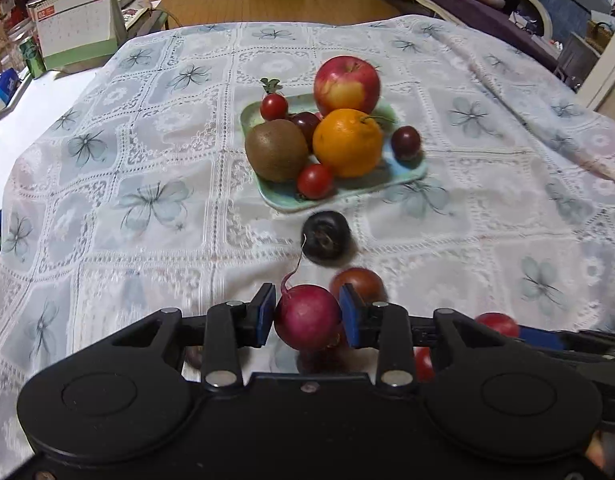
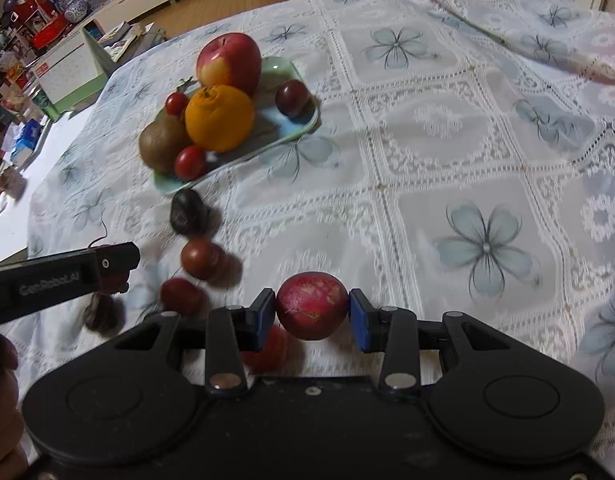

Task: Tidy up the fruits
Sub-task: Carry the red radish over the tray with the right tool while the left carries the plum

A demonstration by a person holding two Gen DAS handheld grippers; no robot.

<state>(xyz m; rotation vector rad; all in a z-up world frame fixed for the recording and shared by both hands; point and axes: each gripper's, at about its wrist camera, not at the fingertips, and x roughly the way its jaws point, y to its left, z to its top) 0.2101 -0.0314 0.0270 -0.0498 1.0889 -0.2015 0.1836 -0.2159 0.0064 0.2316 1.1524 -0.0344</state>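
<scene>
The left gripper's (image 1: 307, 316) fingers (image 1: 263, 316) pinch a pink radish (image 1: 307, 318) with a thin root tail. The right gripper's (image 2: 312, 312) fingers (image 2: 359, 320) pinch a round red fruit (image 2: 312, 306). The green tray (image 1: 407, 170) is the landmark. It sits on the counter (image 1: 147, 200), full of big fruit. From both grippers the tray lies ahead, up and over the dark berry (image 1: 326, 240) just in front of it. I think the left hand is nearer, with a straight path to the tray.

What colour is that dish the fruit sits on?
Pale green dish, clearest in the left wrist view.
</scene>
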